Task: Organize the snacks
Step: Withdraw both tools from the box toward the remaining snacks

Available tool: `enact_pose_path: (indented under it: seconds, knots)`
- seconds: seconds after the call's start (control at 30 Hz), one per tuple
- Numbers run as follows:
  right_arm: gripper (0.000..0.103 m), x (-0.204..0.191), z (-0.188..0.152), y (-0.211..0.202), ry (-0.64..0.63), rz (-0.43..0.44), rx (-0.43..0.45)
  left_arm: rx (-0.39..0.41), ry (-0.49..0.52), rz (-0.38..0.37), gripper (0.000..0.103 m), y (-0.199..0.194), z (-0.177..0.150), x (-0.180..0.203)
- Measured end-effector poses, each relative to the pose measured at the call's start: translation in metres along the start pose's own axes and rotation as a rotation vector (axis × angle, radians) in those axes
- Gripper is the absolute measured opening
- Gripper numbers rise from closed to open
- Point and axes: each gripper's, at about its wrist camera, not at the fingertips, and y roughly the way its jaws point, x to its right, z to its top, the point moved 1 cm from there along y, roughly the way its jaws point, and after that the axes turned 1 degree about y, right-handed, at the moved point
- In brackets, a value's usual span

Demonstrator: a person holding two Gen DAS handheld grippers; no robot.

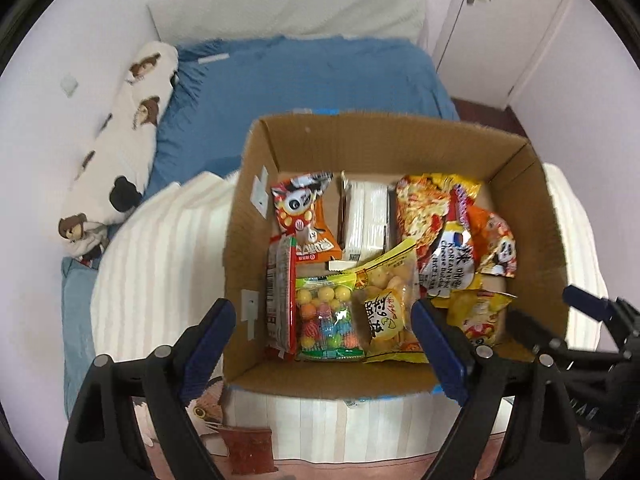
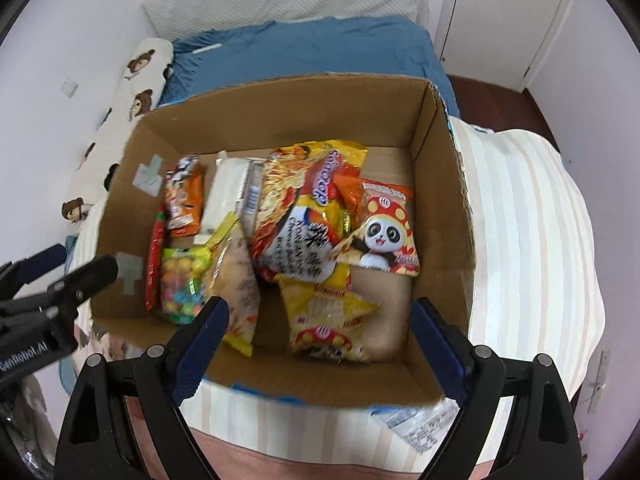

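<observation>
An open cardboard box [image 1: 248,240] sits on a bed and holds several snacks. These are a bag of coloured candy balls [image 1: 328,320], a yellow cracker bag [image 1: 386,308], an orange panda packet [image 1: 306,216], a white packet [image 1: 366,216] and a noodle pack [image 1: 432,216]. My left gripper [image 1: 320,312] hangs open above the box's near left part, nothing between its fingers. My right gripper [image 2: 320,308] is open too, above a yellow packet [image 2: 328,320] in the box [image 2: 444,200], near a red panda packet [image 2: 380,232]. Neither gripper touches a snack.
The box rests on a striped blanket [image 1: 160,260] over a blue sheet [image 1: 300,80]. A bear-print pillow [image 1: 128,132] lies along the left wall. A dark red packet [image 1: 248,452] and a clear wrapper [image 2: 420,424] lie in front of the box. A door [image 2: 500,20] is at the back right.
</observation>
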Motion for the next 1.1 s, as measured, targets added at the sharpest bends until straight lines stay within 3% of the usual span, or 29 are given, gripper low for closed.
enact_pose_path:
  seconds: [0.4, 0.73, 0.93, 0.97, 1.0, 1.1]
  knots:
    - [0.094, -0.013, -0.053, -0.074, -0.001, 0.022, 0.164, 0.200, 0.022, 0.020, 0.090, -0.073, -0.055, 0.007]
    - [0.094, -0.018, -0.091, -0.124, -0.004, 0.033, 0.259, 0.290, 0.024, 0.033, 0.090, -0.111, -0.084, 0.009]
    - [0.094, -0.017, -0.107, -0.138, 0.027, 0.096, 0.265, 0.308, 0.006, 0.012, 0.090, -0.121, -0.093, 0.009]
    - [0.094, -0.012, -0.109, -0.138, 0.046, 0.115, 0.261, 0.302, 0.006, 0.001, 0.091, -0.119, -0.094, 0.009]
    - [0.094, -0.007, -0.111, -0.138, 0.065, 0.125, 0.259, 0.287, 0.005, -0.011, 0.100, -0.116, -0.095, 0.010]
    - [0.094, 0.023, -0.116, -0.126, 0.162, 0.138, 0.235, 0.248, -0.015, -0.041, 0.103, -0.102, -0.101, 0.011]
